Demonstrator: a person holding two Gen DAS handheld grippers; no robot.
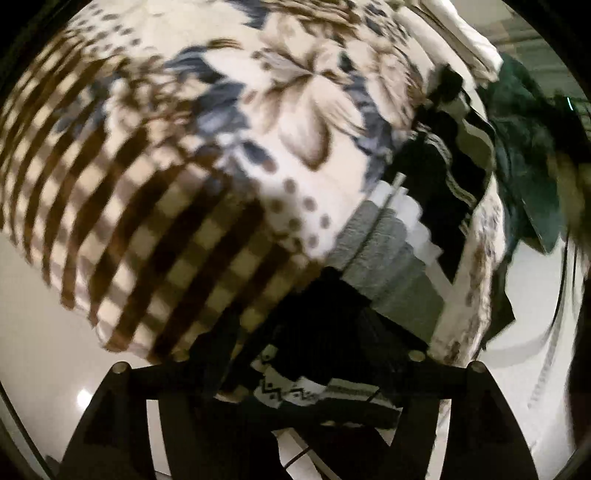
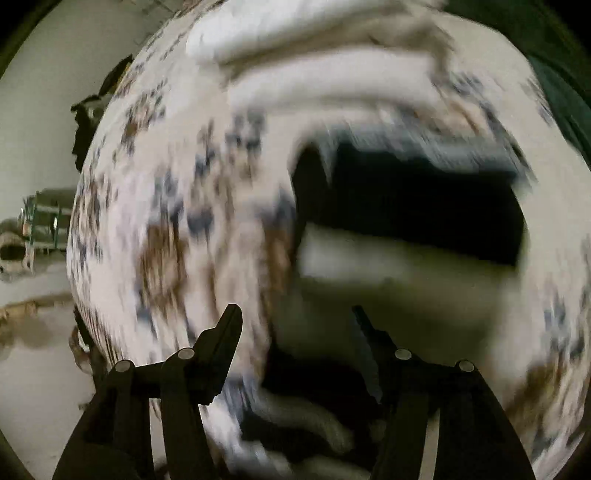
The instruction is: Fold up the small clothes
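In the left wrist view a black garment with a white zigzag band [image 1: 295, 391] lies between the fingers of my left gripper [image 1: 295, 354]; the fingertips are hidden by the cloth. Beyond it a grey and white folded piece [image 1: 384, 258] and a black striped garment [image 1: 439, 177] lie on a flowered and checked blanket [image 1: 221, 129]. In the blurred right wrist view my right gripper [image 2: 295, 325] is open, its fingers [image 2: 225, 343] apart over the blanket [image 2: 177, 206], in front of a dark garment [image 2: 406, 206] with a pale part.
A dark green cloth [image 1: 532, 155] lies at the right of the blanket, and white bedding [image 1: 461, 33] at the far end. Pale floor [image 1: 37, 332] lies to the left. In the right wrist view white rolled bedding [image 2: 314, 77] lies beyond, a pale wall [image 2: 37, 129] at left.
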